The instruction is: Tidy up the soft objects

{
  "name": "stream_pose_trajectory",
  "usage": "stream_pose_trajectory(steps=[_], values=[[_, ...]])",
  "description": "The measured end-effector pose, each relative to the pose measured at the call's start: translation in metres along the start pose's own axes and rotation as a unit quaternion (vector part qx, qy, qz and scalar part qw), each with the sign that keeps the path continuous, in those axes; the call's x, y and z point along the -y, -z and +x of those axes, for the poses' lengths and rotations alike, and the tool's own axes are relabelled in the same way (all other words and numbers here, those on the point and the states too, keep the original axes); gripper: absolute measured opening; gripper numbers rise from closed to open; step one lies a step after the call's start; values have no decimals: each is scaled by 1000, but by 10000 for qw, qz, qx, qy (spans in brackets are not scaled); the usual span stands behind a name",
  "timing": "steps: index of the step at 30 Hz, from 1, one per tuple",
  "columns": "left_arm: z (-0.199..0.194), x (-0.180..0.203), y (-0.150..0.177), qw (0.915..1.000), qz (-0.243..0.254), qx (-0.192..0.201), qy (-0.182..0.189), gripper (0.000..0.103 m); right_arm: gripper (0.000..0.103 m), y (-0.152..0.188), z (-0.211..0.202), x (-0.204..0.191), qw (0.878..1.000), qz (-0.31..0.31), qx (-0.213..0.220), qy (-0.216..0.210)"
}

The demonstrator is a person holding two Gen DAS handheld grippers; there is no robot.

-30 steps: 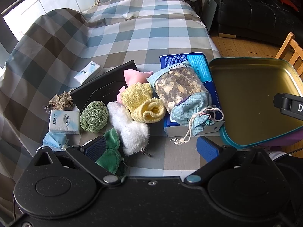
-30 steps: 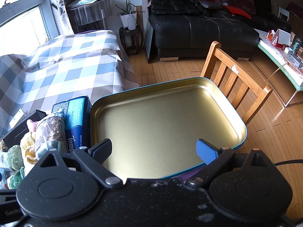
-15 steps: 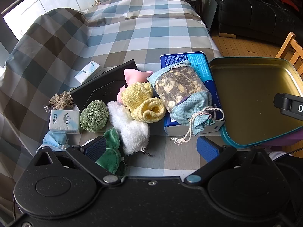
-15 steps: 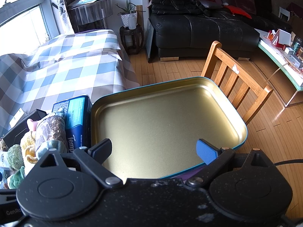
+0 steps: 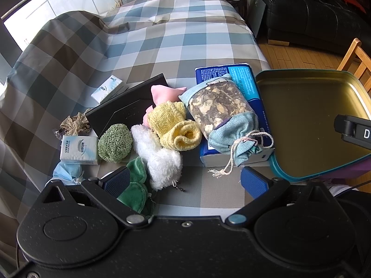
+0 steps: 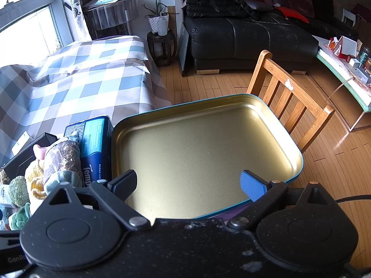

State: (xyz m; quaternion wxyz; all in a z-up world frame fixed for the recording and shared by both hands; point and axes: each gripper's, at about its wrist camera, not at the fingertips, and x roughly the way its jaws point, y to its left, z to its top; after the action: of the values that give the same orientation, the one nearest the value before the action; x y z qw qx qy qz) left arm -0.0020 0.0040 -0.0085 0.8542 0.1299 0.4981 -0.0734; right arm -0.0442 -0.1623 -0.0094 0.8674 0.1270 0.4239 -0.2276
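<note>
Presently we find both units released: the left hand-held gripper [image 5: 184, 180] hangs over the soft pile, beside the green plush [image 5: 135, 191]; the right hand-held gripper [image 6: 188, 185] hangs over the bare tin tray [image 6: 231, 100]. We advise pinching the plush mid-body, clear of the white fluffy piece [image 5: 157, 157].

Both units look like the same build: matte black plastic with a fine speckle and two big round discs side by side. The left gripper [image 5: 185, 181] has dark-blue ribbed pads on black angled fingers [image 5: 117, 181], with silver pivot screws at about 6 o'clock. The right gripper [image 6: 189, 185] shows one bright blue pad, dusty white flecks, grey "GenRo" lettering at 8 o'clock and a black cable at 3 o'clock.
</note>
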Motion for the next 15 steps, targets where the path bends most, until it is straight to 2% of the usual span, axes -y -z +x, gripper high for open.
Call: stream_pose_trajectory(steps=[15], values=[[-1,-1,-2,10000,4,-50,1,98,97,-1,1,-1,10000,-29,-16,25]])
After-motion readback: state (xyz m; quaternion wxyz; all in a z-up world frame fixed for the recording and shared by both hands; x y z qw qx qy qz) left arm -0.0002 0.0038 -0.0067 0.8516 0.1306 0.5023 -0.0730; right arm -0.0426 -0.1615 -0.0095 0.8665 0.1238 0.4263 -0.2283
